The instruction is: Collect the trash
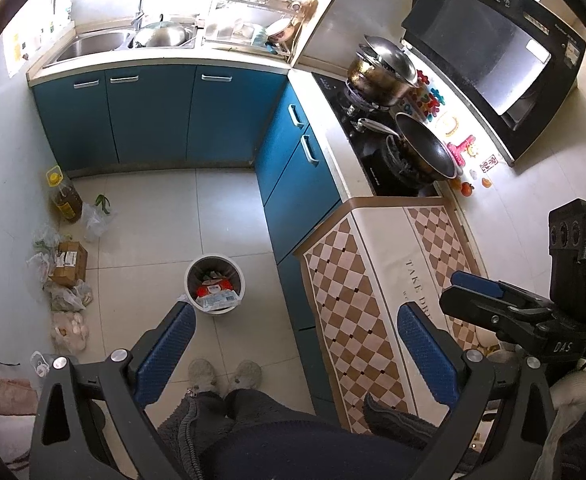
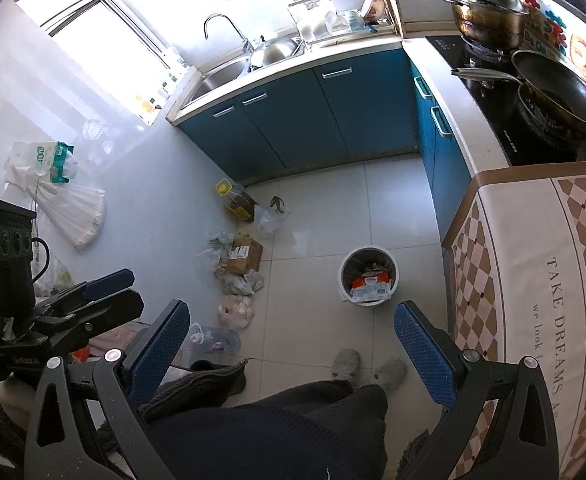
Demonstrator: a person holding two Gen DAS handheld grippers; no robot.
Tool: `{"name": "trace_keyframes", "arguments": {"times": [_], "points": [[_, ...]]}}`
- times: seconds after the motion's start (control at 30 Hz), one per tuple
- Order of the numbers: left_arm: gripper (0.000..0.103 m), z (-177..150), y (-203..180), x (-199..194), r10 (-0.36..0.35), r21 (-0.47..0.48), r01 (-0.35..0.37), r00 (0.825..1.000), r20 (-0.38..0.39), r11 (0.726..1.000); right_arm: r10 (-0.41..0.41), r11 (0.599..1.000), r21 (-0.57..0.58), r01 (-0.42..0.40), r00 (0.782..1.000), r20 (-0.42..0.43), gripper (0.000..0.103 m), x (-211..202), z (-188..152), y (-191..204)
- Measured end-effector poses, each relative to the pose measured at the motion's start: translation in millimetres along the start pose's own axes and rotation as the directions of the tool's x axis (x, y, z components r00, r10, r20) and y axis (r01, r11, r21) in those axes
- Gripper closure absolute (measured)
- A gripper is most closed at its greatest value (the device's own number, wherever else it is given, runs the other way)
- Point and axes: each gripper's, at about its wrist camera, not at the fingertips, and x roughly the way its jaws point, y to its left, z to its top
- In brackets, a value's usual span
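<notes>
Both grippers are held high over the kitchen floor, w/ nothing between the fingers. Left gripper (image 1: 297,344) has its blue pads spread wide; right gripper (image 2: 291,340) is spread wide too (seen from the left wrist cam it sits off to the side over the checkered cloth (image 1: 357,280), and from that angle its gap can't be judged).

Trash bin (image 1: 214,282), a white round pail, stands on the tile floor (image 1: 153,216) just in front of the blue cabinets (image 1: 153,112), near the person's grey slippers (image 1: 225,374). Inside it: a red-and-white wrapper and a clear plastic pack on top. Right cam shows the same bin (image 2: 367,278) between its two fingers, well below them.

Along the wall: an oil bottle (image 1: 65,194) w/ yellow cap, a cardboard box (image 1: 69,262), several crumpled plastic bags (image 1: 67,298) beside and touching the box, plus a clear empty bottle (image 2: 213,338) lying on its side.

On the stove: a lidded pot (image 1: 385,70) & a dark wok (image 1: 425,148)
</notes>
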Motion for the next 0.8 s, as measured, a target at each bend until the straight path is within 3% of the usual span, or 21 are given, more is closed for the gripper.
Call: {"name": "trace_keyframes", "arguments": {"times": [0.8], "points": [[0.000, 7.9, -1.9, -6.8, -0.003, 0.005, 0.003, 1.000, 0.015, 1.000, 0.003, 1.000, -0.001, -0.003, 1.000, 0.004, 0.000, -1.0, -1.4, 3.3]]}}
